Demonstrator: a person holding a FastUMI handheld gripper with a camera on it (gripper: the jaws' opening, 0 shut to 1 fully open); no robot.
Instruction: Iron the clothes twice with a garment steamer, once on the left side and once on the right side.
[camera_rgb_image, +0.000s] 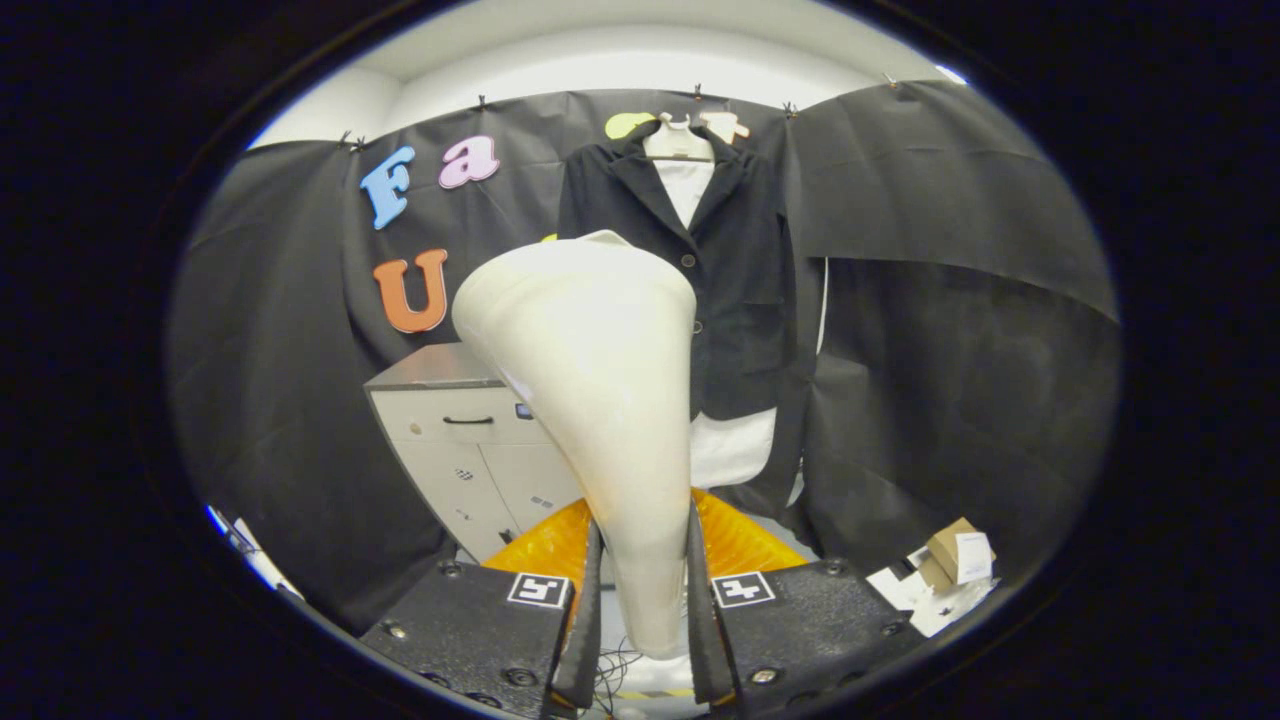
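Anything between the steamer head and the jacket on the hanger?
Nothing in the gripper view. The tongs are shut on the steamer, whose head overlaps the hanging jacket; whether they touch can't be judged. The cabinet stands off to the side.

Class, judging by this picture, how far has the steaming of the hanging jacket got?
Done: the gripper is shut on the cream plastic garment steamer, lifted before the black jacket on its hanger. In hand: bringing it closer; its head looks short of the cloth. Left: seemingly both passes, though finished ones would leave no mark.

I see: floor (800, 532), pale; one grey cabinet (470, 440) standing on it; one small cardboard box (958, 555) among loose papers (925, 600).
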